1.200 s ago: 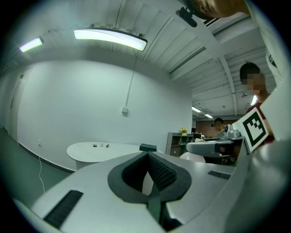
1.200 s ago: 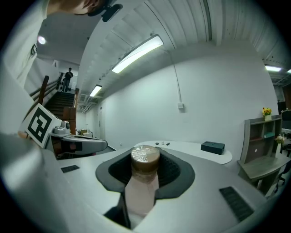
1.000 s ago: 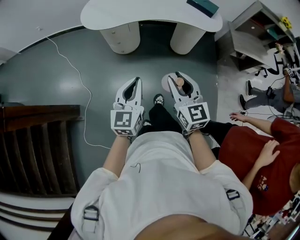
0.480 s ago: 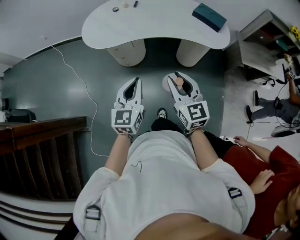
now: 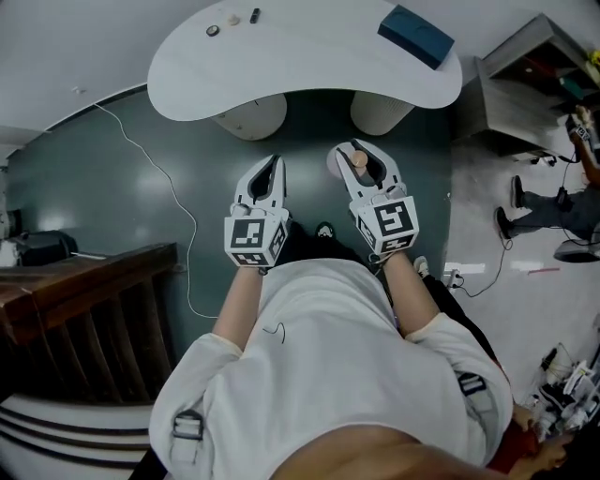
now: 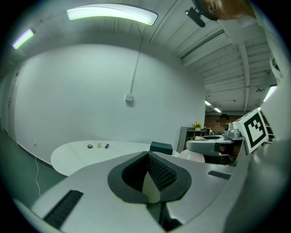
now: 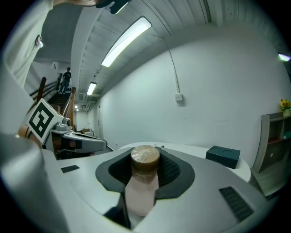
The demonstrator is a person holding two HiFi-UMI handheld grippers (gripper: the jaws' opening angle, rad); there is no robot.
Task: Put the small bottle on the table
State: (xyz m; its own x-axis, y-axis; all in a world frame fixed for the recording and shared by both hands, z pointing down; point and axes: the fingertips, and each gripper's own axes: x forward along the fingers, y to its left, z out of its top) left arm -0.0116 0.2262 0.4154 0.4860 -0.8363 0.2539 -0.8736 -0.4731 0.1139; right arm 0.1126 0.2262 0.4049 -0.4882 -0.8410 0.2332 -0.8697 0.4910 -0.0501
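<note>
The small bottle [image 5: 358, 161], pale with a brown cap, stands upright between the jaws of my right gripper [image 5: 360, 159], which is shut on it. The right gripper view shows the bottle [image 7: 142, 182] clamped by the dark pads [image 7: 169, 170], its cap above them. My left gripper [image 5: 266, 172] is held beside the right one, shut with nothing in it; its pads [image 6: 159, 173] meet at the tip. Both point toward the white curved table [image 5: 309, 56], which lies ahead above the dark green floor. The table [image 6: 77, 157] is still some way off.
A dark teal box [image 5: 415, 36] lies on the table's right end and a few small items [image 5: 232, 18] on its left end. A wooden stair railing [image 5: 84, 309] is at the left, a white cable [image 5: 178, 216] runs over the floor, and a shelf unit [image 5: 530, 84] stands at the right.
The table has come nearer and shows more fully in the head view. The person in red at the right has slid out of view. Both grippers keep their pose, bottle still held.
</note>
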